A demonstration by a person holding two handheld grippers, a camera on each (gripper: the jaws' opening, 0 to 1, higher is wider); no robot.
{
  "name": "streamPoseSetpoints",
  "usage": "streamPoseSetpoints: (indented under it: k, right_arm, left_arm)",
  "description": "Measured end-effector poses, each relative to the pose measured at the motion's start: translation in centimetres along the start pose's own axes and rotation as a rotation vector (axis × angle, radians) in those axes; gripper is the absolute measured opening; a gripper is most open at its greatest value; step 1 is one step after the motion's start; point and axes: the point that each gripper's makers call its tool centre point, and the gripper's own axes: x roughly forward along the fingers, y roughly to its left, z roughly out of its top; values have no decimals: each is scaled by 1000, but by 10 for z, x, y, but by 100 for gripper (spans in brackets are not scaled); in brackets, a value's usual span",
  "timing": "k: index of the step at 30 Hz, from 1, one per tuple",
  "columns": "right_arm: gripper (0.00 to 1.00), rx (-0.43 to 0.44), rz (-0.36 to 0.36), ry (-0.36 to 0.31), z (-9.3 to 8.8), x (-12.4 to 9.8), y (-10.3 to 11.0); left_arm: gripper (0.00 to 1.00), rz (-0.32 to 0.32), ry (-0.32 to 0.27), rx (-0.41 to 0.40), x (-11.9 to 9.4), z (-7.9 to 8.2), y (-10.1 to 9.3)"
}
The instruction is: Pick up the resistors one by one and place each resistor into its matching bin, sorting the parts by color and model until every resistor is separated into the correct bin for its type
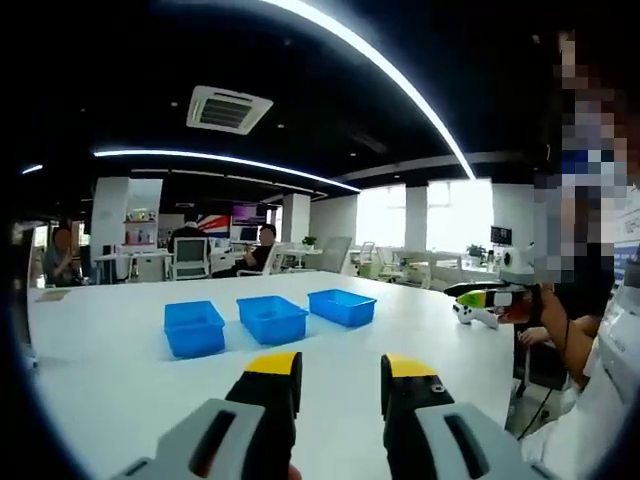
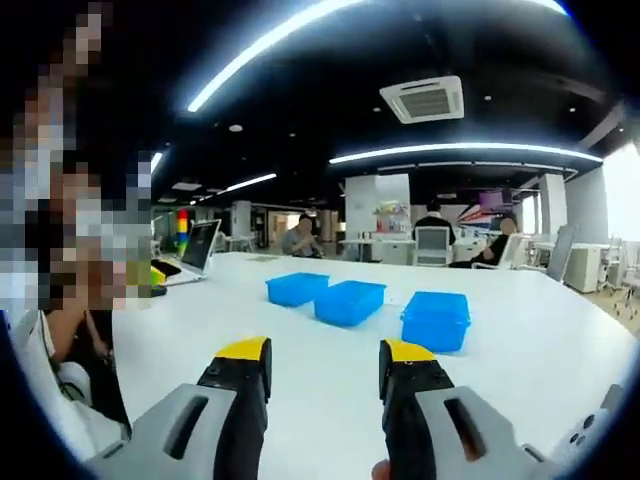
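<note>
Both grippers [image 1: 340,375] [image 2: 325,365] level, jaws apart.

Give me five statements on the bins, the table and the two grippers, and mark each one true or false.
1. Three blue bins stand in a row on the white table. True.
2. The left gripper holds a resistor. False: its jaws are apart with nothing between them.
3. The right gripper is open. True.
4. The bins are red. False: all are blue.
5. A laptop stands on the table, seen in the right gripper view. True.
</note>
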Motion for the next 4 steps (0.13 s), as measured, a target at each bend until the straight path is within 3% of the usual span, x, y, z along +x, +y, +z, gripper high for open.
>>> streamPoseSetpoints:
  k: [4]
  right_arm:
    - [45,-9,33,3,3,-2,9]
  left_arm:
    - [33,-1,-3,7,0,3,-3]
